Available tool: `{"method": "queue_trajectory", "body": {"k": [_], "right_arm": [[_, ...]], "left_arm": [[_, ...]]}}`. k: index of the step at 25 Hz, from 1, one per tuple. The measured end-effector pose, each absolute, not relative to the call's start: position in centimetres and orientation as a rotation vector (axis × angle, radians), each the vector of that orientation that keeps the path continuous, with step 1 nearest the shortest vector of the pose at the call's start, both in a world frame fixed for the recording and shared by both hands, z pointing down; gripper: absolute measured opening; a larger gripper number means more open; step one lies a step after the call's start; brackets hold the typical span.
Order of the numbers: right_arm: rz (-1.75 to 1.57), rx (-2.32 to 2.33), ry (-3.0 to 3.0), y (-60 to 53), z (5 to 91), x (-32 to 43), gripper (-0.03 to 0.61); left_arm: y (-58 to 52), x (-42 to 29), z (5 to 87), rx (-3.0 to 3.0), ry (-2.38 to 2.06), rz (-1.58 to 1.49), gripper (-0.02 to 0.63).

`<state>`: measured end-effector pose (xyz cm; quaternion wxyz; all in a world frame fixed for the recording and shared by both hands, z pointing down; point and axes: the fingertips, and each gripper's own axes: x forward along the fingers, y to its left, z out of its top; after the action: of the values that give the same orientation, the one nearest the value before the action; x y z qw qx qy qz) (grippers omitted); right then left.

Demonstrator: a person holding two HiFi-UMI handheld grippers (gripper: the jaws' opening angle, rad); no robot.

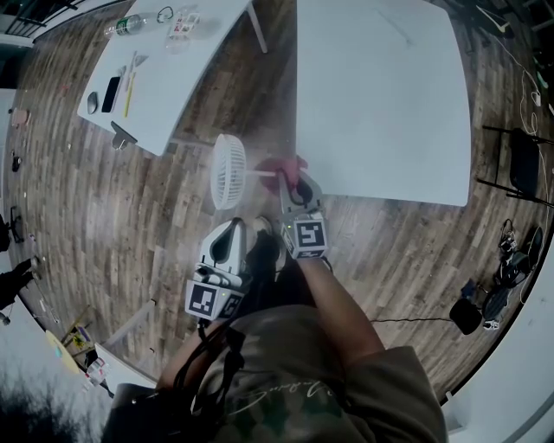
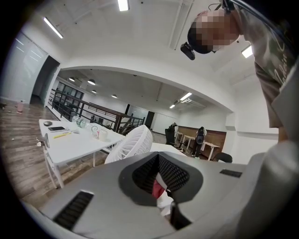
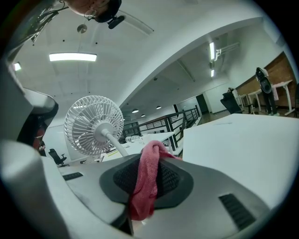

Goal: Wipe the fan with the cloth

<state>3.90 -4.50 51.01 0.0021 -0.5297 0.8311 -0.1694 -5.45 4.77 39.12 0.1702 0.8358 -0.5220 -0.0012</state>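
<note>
Head view, left to right: a white bench (image 1: 177, 73) is carrying a dark phone (image 1: 111, 93) and a clear bottle (image 1: 130, 24) at upper left, standing on a wood-plank floor (image 1: 104, 199); the white fan (image 1: 228, 170) is hanging in the air above that floor, between the two benches, its round grille turned on edge and its thin stem running rightward; below it the left gripper (image 1: 257, 228) is pointing up the picture, its jaws standing almost together on a white part low between them, apparently the fan's handle; the pink cloth (image 1: 279, 166) is sitting at the stem's right end, and the right gripper (image 1: 293, 183) is pinching it between narrowly parted jaws, a fold bulging above them and a tail drooping below; a larger white bench (image 1: 381, 95) is filling the upper right
</note>
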Motion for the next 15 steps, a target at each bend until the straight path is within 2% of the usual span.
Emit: {"method": "queue_trajectory", "body": {"k": [6, 15], "right_arm": [[-0.552, -1.669, 2.612, -4.3, 52.0, 4.1, 0.080], [-0.586, -1.685, 2.626, -4.3, 53.6, 4.2, 0.080]], "left_arm": [[4.5, -5.5, 38.8, 2.373, -1.503, -0.053, 0.019], [5.0, -5.1, 39.6, 2.356, -1.487, 0.029, 0.019]]}}
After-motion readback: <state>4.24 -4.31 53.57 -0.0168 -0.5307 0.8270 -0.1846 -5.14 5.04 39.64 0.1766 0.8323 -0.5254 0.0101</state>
